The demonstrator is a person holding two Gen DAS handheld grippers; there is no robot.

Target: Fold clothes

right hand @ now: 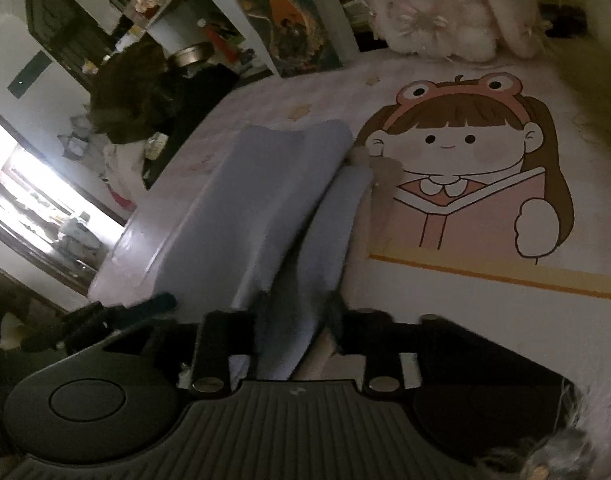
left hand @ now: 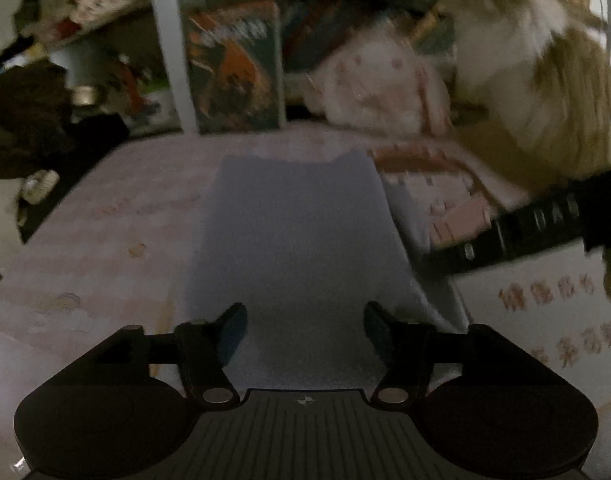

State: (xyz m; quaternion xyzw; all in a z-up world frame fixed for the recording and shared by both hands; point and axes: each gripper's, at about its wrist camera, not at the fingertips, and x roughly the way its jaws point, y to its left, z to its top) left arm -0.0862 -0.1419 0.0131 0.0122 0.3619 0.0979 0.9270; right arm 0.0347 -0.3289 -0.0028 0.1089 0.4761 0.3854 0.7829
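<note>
My left gripper (left hand: 305, 326) jaws stand released, wide apart, with the lavender cloth (left hand: 297, 240) running from between them toward 12 o'clock on the printed bedsheet (left hand: 97, 232). My right gripper (right hand: 297, 320) clenches a cloth fold; plush rabbit (right hand: 445, 12) at 1 o'clock.

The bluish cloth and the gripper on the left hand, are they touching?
Apart. In the left wrist view the left gripper stands open, both fingers clear of the bluish cloth lying flat between them.
</note>
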